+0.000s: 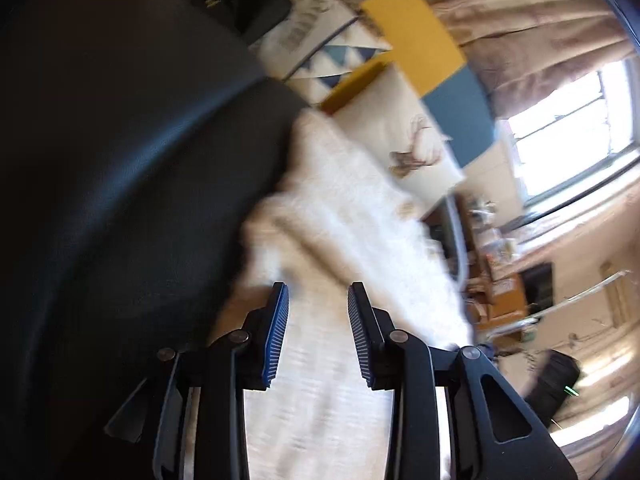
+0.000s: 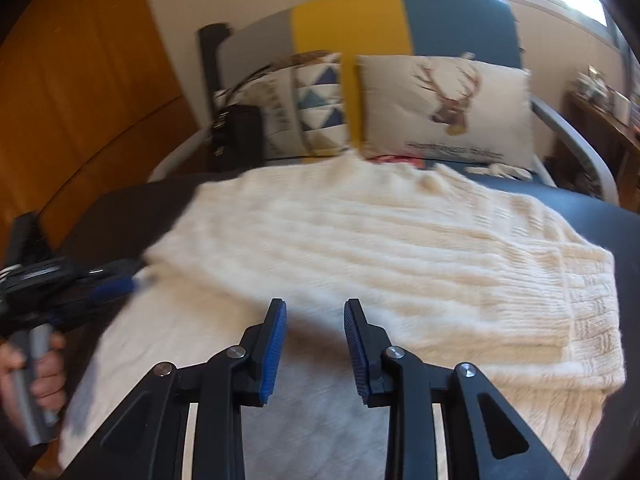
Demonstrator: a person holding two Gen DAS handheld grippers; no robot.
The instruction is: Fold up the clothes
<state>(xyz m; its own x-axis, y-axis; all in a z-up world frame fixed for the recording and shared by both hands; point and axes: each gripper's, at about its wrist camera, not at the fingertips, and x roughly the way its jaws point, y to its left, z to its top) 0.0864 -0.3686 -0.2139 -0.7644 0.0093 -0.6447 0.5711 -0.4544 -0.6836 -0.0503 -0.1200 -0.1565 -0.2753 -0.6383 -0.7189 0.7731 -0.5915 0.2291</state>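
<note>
A cream knitted sweater lies spread across a dark seat, its ribbed hem toward the right. My right gripper hovers open just over the sweater's near part, with nothing between its blue pads. At the sweater's left edge is my left gripper, held by a hand and blurred by motion. In the left wrist view the left gripper stands open over the sweater, with white knit showing in the gap between its fingers.
A deer-print pillow and a triangle-pattern pillow lean on the grey, yellow and blue backrest. A black bag sits at the back left. A wooden wardrobe stands left, a cluttered side table right.
</note>
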